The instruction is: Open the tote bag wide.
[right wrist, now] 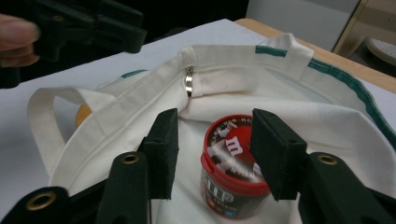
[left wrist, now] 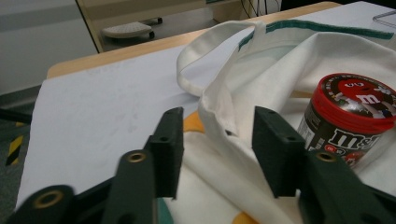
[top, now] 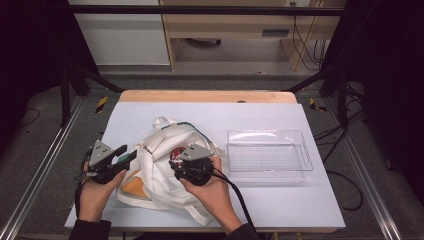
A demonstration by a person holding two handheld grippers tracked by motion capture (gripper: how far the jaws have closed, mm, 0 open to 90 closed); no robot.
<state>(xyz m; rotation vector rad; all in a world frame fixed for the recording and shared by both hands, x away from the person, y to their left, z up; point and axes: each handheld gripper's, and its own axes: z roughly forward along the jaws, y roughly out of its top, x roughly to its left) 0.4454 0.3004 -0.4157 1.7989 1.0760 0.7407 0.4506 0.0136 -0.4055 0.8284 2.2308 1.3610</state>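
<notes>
Item: cream canvas tote bag with green-trimmed mouth [top: 160,175]. Lies slumped at the middle of the white table top [top: 280,205], mouth turned toward the far edge, one cloth handle [left wrist: 196,56] looped flat on the table beside it.

Item: round candy canister with red lid and dark printed wall [right wrist: 233,172]. Stands upright inside the bag's open mouth, cloth bunched around its base.

Item: clear plastic rectangular tray [top: 267,156]. Sits to the right of the bag, apart from it, with nothing in it.

Item: left gripper [left wrist: 217,149]. Jaws parted, nothing pinched; the bag's near rim lies between them but the pads are off it.

Item: right gripper [right wrist: 215,149]. Jaws parted, hanging just above the canister, not touching it.

Handling note: the step in hand looks like lifting the canister out. Best done with the left pads pinching the rim to hold the mouth wide, while the right jaws drop squarely astride the wall below the lid, free of loose cloth, then rise straight.
</notes>
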